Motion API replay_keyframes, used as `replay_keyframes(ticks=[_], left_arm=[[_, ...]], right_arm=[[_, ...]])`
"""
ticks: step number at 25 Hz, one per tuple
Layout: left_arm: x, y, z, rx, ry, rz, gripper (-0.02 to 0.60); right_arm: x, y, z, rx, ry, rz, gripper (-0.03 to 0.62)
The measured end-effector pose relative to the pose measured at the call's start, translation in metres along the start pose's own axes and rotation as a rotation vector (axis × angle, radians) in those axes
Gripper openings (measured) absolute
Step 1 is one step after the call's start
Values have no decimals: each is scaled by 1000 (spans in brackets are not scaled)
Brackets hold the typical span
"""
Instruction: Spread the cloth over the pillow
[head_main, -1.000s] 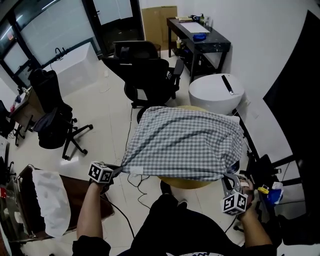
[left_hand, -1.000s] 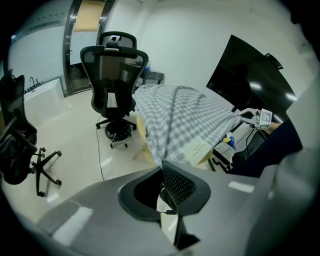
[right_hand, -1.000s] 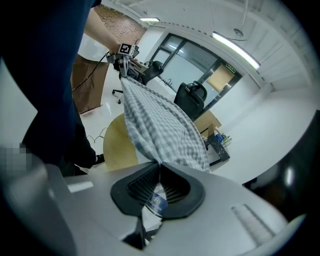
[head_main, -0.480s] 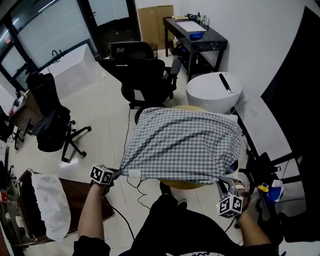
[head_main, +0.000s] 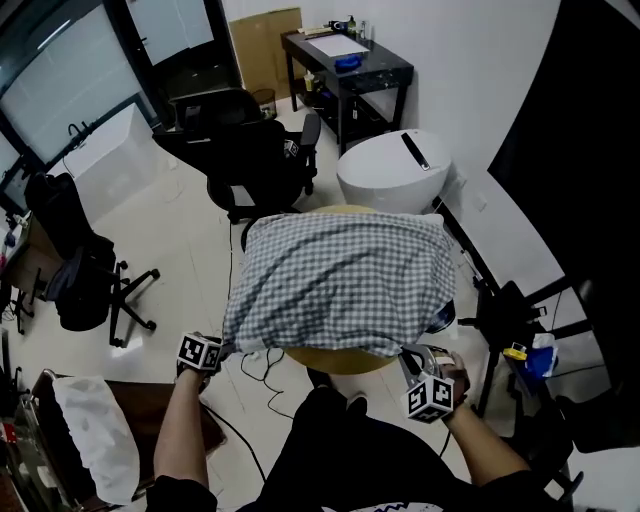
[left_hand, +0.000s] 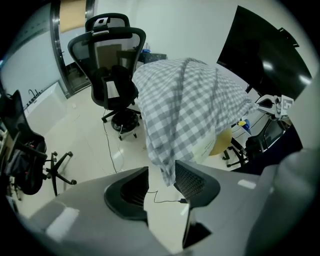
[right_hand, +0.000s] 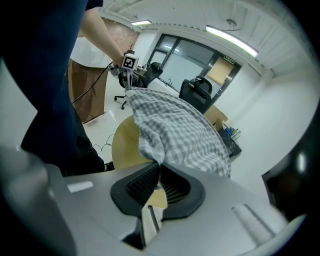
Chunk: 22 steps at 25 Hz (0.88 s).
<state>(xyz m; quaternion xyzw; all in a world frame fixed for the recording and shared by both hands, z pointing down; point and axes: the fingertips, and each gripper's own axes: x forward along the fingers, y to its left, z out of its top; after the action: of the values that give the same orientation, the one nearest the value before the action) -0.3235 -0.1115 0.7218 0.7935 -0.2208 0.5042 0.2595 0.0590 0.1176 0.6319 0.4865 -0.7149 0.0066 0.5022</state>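
Two grippers | left gripper (left_hand: 161, 172): only its own view is showing jaws just parting, cloth (left_hand: 185, 105) corner dangling between | right gripper (right_hand: 159, 167): clamping the soft grey-checked fabric, draping domed.

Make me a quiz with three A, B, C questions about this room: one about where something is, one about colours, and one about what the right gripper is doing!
1. Where is the cloth? A in a basket; B over the round table; C on a bed.
2. What does the cloth look like? A red stripes; B plain green; C grey-and-white checks.
3. What is the right gripper doing? A pinching a cloth corner; B open and empty; C holding a cup.
Answers: 1 B, it drapes above that table; 2 C, the checks show in every view; 3 A, its jaws are closed on the corner.
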Motion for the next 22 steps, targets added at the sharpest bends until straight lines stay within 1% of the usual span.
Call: replay_keyframes(ticks=[2,3,6,8,11,13,15,16,19,20,22], left_arm=[[-1,1,6,18,-8,25,198],[-3,1,7,30,-11,39,212],[-13,1,4,44,-1,74,239],[-25,-4,5,61,-10,98,255],[-50,-18,14,134,-41,147,278],[-67,-39,33,209,-91,145,298],[-75,-71,54,297,-160,110,298],[-75,-92,66,353,-201,87,298],[-71,-164,105,573,-312,8,298],[-68,-188,117,646,-348,-26,298],[-59,-238,137,765,-414,-109,298]], right_arm=[[2,-2,-1,12,-3,-4,23],[3,-3,-1,18,-4,-4,25],[5,-5,-4,46,-14,-4,38],[5,-7,-4,60,-21,-11,41],[4,-14,-1,72,-28,-24,41],[4,-17,3,82,-29,-26,41],[5,-19,7,90,-25,-24,43],[5,-21,9,96,-21,-24,48],[7,-25,17,122,-13,-23,66],[7,-27,21,126,-13,-25,66],[7,-30,25,125,-7,-32,66]])
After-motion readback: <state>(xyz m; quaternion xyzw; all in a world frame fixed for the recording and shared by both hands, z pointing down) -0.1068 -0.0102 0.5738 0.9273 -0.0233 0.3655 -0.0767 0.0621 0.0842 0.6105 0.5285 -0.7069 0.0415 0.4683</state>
